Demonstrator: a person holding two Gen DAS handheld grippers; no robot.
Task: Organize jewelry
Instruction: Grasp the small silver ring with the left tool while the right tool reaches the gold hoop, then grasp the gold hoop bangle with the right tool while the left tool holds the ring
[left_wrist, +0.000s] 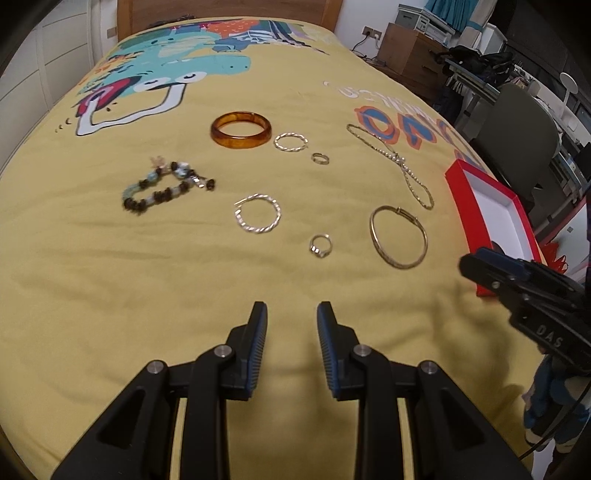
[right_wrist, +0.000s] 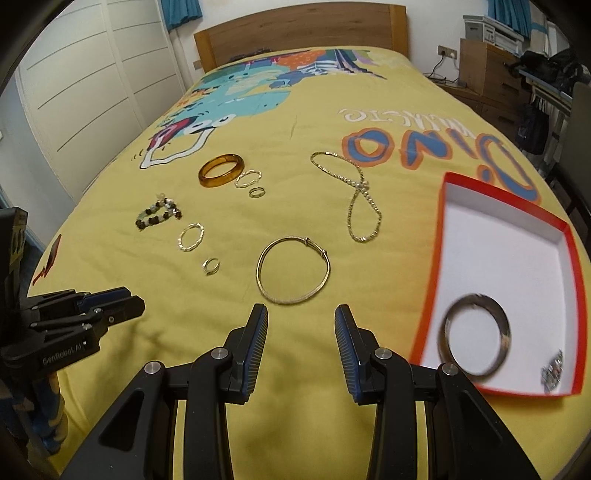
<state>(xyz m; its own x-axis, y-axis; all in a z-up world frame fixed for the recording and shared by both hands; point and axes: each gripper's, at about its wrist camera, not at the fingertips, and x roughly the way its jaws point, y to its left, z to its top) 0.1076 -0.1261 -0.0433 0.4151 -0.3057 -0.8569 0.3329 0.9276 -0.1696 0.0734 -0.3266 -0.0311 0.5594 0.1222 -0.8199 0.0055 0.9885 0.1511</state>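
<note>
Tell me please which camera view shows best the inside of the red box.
The right wrist view: the red box lies open toward the camera, showing its white floor, a dark bangle and a small blurred piece. The left wrist view shows the box edge-on, partly hidden behind the right gripper.

The small blurred piece (right_wrist: 553, 371) in the red box (right_wrist: 576, 280) is perhaps a brooch.

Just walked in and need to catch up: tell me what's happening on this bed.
A person is sorting jewelry into a red box with two handheld grippers. A dark bangle already lies inside. Left on the yellow bedspread: an amber bangle, a beaded bracelet, a gold bangle, a chain necklace, hoops and rings. The left gripper and right gripper are both open, holding nothing.
</note>
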